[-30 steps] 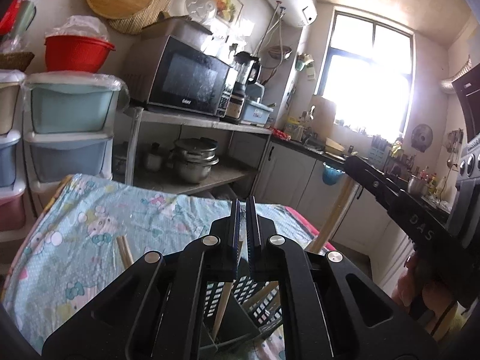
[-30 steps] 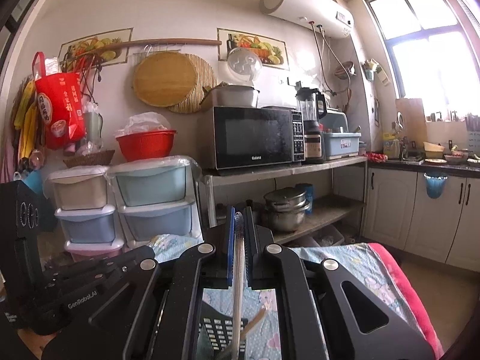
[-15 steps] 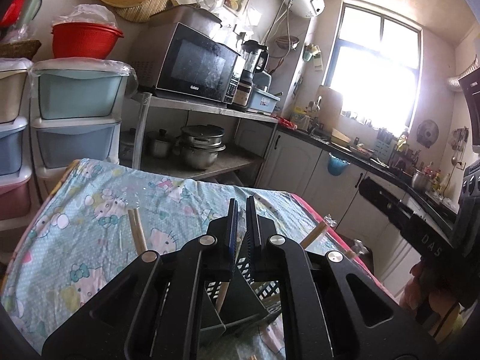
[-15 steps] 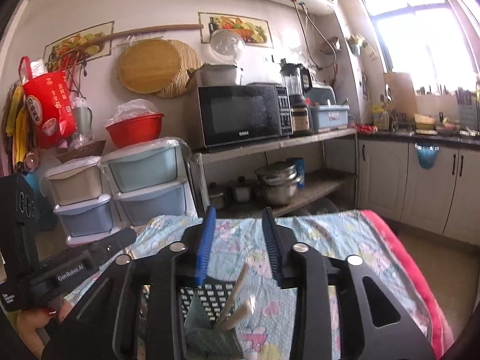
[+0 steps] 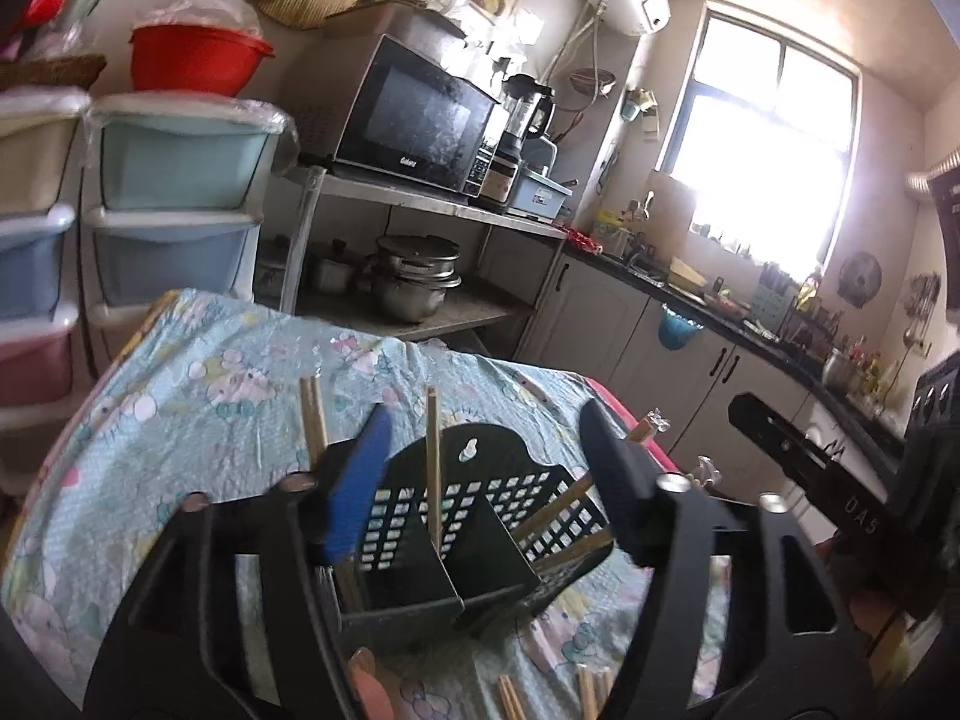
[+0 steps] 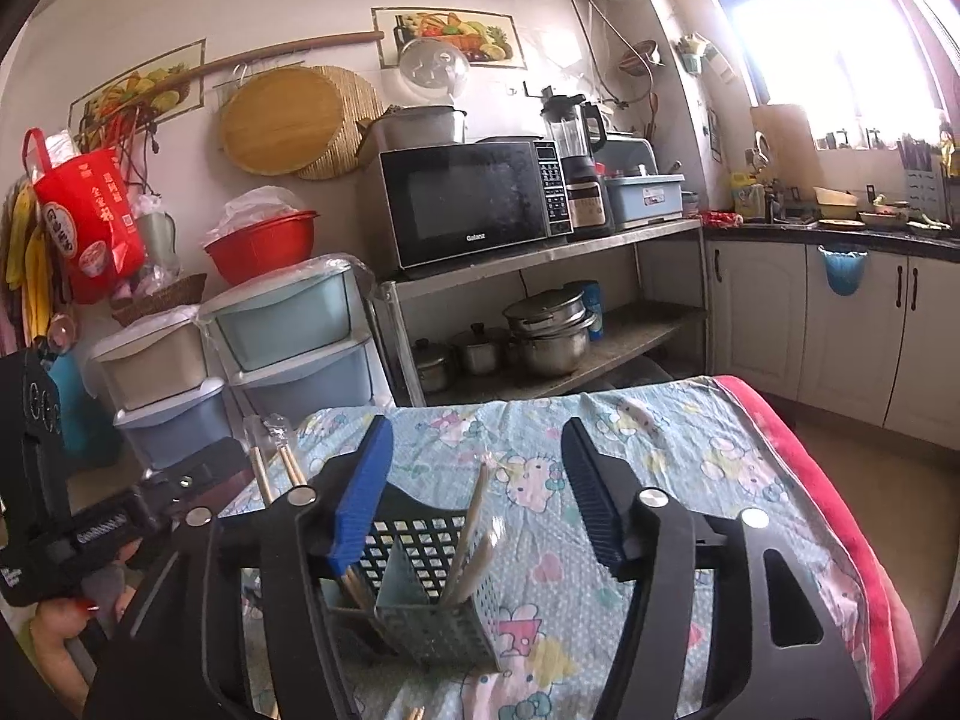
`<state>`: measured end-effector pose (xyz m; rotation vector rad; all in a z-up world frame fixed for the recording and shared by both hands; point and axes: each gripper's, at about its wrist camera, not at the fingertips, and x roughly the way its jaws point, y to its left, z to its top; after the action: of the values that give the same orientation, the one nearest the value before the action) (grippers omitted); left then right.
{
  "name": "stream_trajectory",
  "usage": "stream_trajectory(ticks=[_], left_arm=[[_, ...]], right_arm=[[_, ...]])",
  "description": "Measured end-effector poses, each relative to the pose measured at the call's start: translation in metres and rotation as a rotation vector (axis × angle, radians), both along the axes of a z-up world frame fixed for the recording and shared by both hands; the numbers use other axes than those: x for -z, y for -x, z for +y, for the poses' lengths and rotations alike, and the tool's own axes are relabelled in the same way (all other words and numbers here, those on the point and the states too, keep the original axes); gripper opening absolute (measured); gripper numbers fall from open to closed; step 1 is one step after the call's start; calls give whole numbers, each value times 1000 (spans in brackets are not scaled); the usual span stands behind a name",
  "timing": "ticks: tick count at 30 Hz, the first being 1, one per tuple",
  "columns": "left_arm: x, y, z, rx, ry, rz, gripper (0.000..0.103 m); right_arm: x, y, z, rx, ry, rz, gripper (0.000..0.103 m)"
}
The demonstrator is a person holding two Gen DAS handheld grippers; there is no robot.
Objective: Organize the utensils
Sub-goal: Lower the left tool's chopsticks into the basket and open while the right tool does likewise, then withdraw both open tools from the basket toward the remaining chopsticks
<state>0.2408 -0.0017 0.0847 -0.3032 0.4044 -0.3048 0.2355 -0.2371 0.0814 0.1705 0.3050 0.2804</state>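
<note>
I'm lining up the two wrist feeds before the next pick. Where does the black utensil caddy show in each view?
Left wrist: the black utensil caddy sits bottom centre, between the opening left gripper jaws, chopsticks standing in it.
Right wrist: the caddy is bottom centre-left, beside the blue pad of the opening right gripper.
Shared landmark: the microwave on the steel shelf.

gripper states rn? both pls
Left gripper: jaws opening, nothing gripped; chopstick stands free in the caddy.
Right gripper: jaws opening, nothing gripped.
</note>
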Motion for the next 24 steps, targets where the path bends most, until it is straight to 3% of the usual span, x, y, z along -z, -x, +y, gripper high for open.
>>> stream_trajectory(ticks=[8,24], left_arm=[[2,13,7,9,27,44,92],[0,52,6,26,5,35,93]], right_arm=[[-1,17,-11,10,-27,12,70],[-8,63,-5,-13,9,-14,81]])
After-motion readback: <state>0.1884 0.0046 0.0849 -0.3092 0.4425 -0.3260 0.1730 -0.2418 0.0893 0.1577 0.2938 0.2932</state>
